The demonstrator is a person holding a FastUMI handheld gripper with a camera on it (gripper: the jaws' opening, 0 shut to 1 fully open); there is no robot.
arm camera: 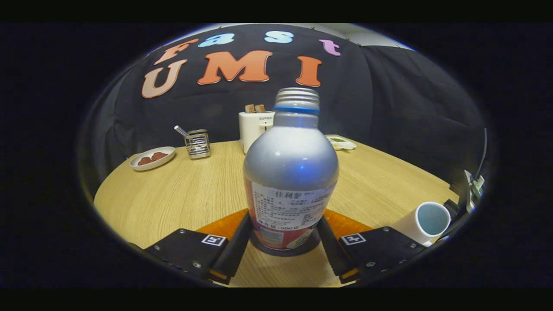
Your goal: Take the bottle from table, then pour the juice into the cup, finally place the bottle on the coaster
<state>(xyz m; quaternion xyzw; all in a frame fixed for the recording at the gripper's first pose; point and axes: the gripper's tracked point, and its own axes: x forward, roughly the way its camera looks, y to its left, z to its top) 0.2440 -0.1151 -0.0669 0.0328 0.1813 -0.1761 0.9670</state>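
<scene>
The bottle (290,172) stands upright between the fingers of the hand-held gripper (283,246), cap off, base over a dark round coaster (283,252) on the tabletop (194,194). Both fingers sit against the bottle's lower sides, at label height; it looks grasped, though whether they press hard or have just let go I cannot tell for sure. Whether the base rests on the coaster or hangs just above it is also unclear.

Judgement: this looks like the placing end of the task, or the very first grasp. For either, keep the bottle vertical and centred on the coaster, and part the fingers evenly so neither drags it sideways. The grip is low and the neck tall, so it may tip easily.

Room: the cup (425,222) lies to the right, just beyond the right finger, mouth facing the camera and near the tabletop edge; avoid swinging that way. Plate (152,158), wire holder (198,144), toaster (255,128) and a small dish (341,142) sit well beyond, by the far rim. Open wood lies left and ahead; backing straight out seems safest.
</scene>
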